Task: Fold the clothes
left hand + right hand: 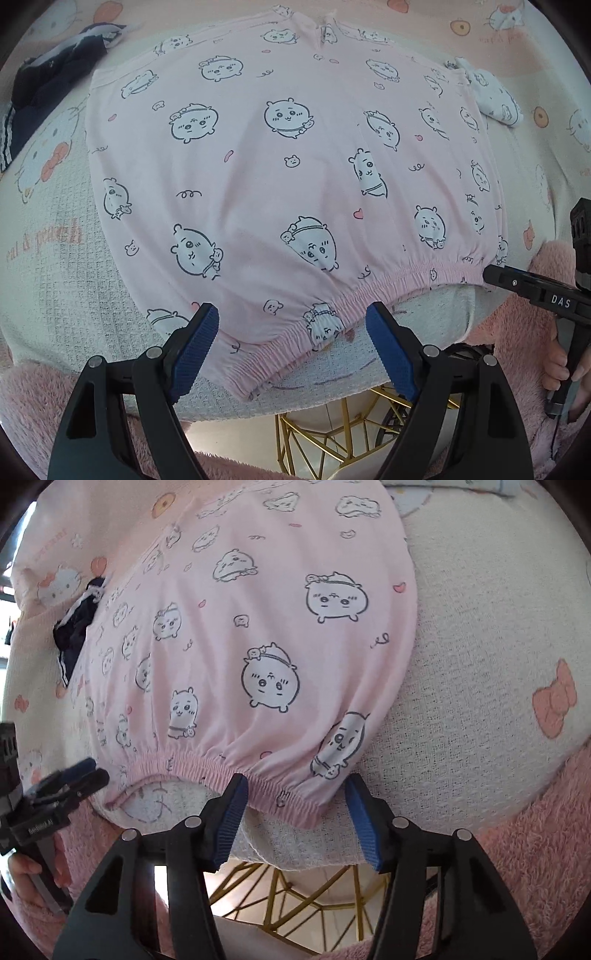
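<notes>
Pink garment (280, 177): spread flat on the cartoon-print blanket (51, 229), elastic waistband nearest both claws.
Left claw (291, 343): jaws apart, empty, at the waistband.
Right claw (295, 812): jaws apart, empty, at the waistband.
Dark garment (48, 81): crumpled beside the pink garment's far corner.

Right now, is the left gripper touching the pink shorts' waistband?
Cannot tell. In the left wrist view the open left gripper straddles the waistband, but neither view plainly shows contact or a gap.

Soft, even daylight lit both views with only faint shadows, while strong fisheye bending curved the edges into dark corners and slightly blurred the rims.
</notes>
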### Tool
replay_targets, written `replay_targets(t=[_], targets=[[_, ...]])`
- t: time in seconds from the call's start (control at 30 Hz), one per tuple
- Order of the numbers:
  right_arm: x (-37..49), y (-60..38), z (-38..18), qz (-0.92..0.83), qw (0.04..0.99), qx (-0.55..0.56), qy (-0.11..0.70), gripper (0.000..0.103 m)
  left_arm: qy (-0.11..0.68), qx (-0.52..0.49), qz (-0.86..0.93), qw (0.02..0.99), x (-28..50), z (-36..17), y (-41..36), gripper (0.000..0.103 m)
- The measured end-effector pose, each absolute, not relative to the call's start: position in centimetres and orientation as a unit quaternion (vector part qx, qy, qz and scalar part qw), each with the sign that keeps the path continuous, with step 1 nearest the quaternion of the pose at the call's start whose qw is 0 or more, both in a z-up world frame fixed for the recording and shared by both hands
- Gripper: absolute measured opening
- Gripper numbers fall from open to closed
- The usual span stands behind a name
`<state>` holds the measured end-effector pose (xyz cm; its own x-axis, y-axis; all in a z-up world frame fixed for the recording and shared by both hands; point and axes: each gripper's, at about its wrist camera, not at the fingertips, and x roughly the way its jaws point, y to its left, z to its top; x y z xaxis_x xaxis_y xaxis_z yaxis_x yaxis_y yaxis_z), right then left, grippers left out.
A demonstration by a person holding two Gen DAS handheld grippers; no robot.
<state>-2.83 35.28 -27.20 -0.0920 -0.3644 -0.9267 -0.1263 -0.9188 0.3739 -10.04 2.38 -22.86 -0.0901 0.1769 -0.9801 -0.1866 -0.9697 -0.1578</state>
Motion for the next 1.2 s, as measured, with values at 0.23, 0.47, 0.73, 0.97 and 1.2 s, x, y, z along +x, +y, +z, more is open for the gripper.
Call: replay_targets(t=[0.23, 0.47, 0.73, 0.97, 1.2], targets=[[-3.9, 34.7, -27.0, -0.718, 0.093, 0.666, -0.181, 0.016, -0.009, -0.668, 0.734, 0.122, -10.9, -24.3, 3.0, 0.084], [-7.8, 33.3, -23.9, -0.737, 0.128, 0.643, -0.163, 0.009, -0.011, -0.666, 0.736, 0.12, -8.8, -23.1, 0.1, 0.084], [-10.1, 24.1, -27.2, -0.713, 0.202, 0.666, -0.083, 0.014, -0.048, -0.666, 0.733, 0.128, -6.9, -21.5, -6.9, 0.084], [-10.5, 24.9, -24.7, -0.711, 0.264, 0.627, -0.177, 0.042, -0.067, -0.641, 0.748, 0.159, -7.6, -19.9, -8.2, 0.084], [-4.7, 31.1, -25.2, -0.755, 0.129, 0.626, -0.145, 0.043, -0.062, -0.635, 0.737, 0.226, -10.2, -20.9, 0.3, 0.084]])
